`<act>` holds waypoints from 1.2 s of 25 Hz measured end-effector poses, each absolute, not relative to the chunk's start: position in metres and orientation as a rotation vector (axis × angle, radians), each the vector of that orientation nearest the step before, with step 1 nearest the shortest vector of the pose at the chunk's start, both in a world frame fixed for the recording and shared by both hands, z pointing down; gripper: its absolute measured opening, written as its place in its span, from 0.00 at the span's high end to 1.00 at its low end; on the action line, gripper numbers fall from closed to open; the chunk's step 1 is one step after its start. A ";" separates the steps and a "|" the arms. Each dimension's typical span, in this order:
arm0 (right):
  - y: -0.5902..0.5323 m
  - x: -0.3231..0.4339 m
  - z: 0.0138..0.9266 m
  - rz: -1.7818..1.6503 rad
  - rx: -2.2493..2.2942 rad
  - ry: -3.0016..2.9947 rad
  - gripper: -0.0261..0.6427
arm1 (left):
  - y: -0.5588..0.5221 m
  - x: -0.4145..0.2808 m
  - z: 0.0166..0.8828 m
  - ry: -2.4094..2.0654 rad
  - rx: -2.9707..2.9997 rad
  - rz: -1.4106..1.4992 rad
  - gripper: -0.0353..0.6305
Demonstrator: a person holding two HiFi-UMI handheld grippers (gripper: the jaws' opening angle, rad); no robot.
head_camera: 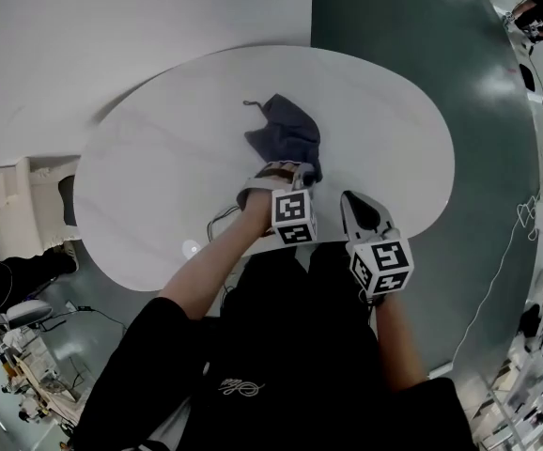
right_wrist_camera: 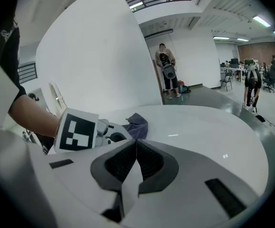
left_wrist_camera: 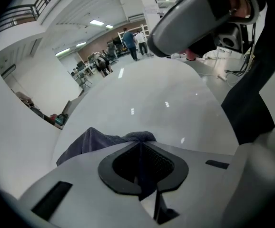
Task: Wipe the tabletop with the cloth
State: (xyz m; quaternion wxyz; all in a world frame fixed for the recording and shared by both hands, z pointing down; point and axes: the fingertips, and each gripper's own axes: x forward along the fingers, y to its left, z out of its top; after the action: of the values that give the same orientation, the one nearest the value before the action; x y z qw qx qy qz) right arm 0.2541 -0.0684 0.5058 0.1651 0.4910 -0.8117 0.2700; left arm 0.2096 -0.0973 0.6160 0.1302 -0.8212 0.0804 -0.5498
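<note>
- The dark blue-grey cloth (head_camera: 286,130) is lying bunched just above the middle of the head view, on the white rounded tabletop (head_camera: 159,167). A thin corner tail is sticking out toward the upper left.
- The left gripper (head_camera: 295,171) is pinching the cloth's lower edge. In the left gripper view its jaws are sitting almost together with a fold of dark fabric trapped between the pads, and the rest of the cloth is spilling out to the left beyond the tips.
- The right gripper (head_camera: 349,198) is hanging just right of the left one, near the table's lower edge. Its jaws are pressing together on nothing and are not touching the cloth.
- The cloth is looking soft, light and limp. It will probably be crumpling and trailing behind the grip rather than pushing stiffly, so dragging should be working better than shoving.
- The glossy top is likely letting it slide easily.
- The present hold is catching only a thin fold at the edge, which may be slipping free under a firm stroke. A thicker bunch nearer the cloth's middle looks the safer place to hold, with the cloth pressed down so more fabric is lying flat.
</note>
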 end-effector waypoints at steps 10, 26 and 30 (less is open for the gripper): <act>-0.032 0.314 0.503 0.732 1.373 -2.355 0.95 | -0.002 0.251 0.625 0.247 -2.440 -1.658 0.91; 0.004 0.361 0.489 0.732 1.376 -2.436 0.95 | 0.007 0.291 0.624 0.398 -2.591 -1.797 0.91; -0.001 0.366 0.490 0.759 1.427 -2.415 0.95 | -0.029 0.296 0.622 0.365 -2.578 -1.800 0.91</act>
State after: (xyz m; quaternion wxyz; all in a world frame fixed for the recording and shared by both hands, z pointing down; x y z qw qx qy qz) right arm 0.3661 -0.0010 0.4904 0.1173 0.4877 -0.8253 0.2593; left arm 0.2964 -0.0292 0.6222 -0.0119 -0.8145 0.1154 -0.5685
